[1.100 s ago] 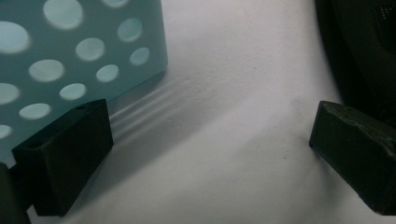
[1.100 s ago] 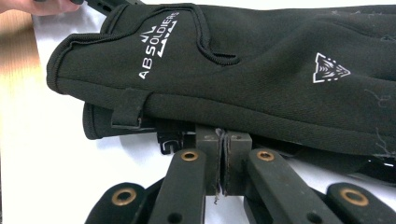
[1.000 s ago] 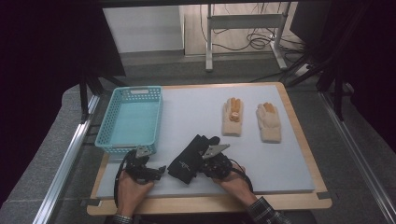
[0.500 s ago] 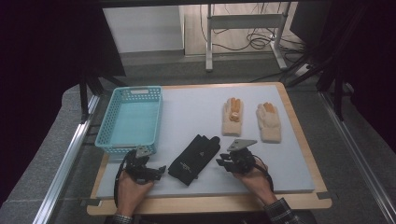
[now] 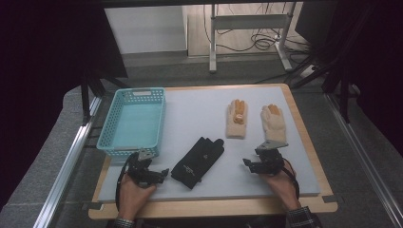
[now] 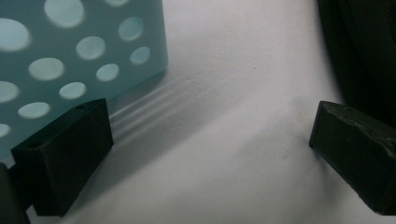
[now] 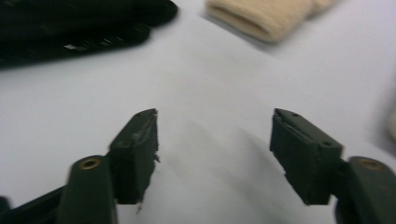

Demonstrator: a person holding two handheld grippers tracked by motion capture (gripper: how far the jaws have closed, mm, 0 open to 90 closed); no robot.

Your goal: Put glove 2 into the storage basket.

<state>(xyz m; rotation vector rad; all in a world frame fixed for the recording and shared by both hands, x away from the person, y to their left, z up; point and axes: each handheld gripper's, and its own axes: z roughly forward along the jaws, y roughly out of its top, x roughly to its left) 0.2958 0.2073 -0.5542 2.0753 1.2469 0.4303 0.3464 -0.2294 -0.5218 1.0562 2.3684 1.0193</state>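
High view: black glove [image 5: 197, 162] lies released mid-table, beige gloves [image 5: 236, 118] and basket [image 5: 133, 122] untouched, both grippers' fingers spread empty.

Empty turquoise basket [image 5: 133, 123] at table's left, two beige gloves [image 5: 236, 119] [image 5: 273, 122] far right.

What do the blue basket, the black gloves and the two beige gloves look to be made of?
Blue basket: probably moulded plastic, slightly translucent, its walls pierced with regular round holes. Black gloves: soft matt fabric lying limp and flat, possibly synthetic; a small pale mark shows. Beige gloves and: apparently knit, fuzzy surface with ribbed cuff and orange fingertips, maybe a coating.
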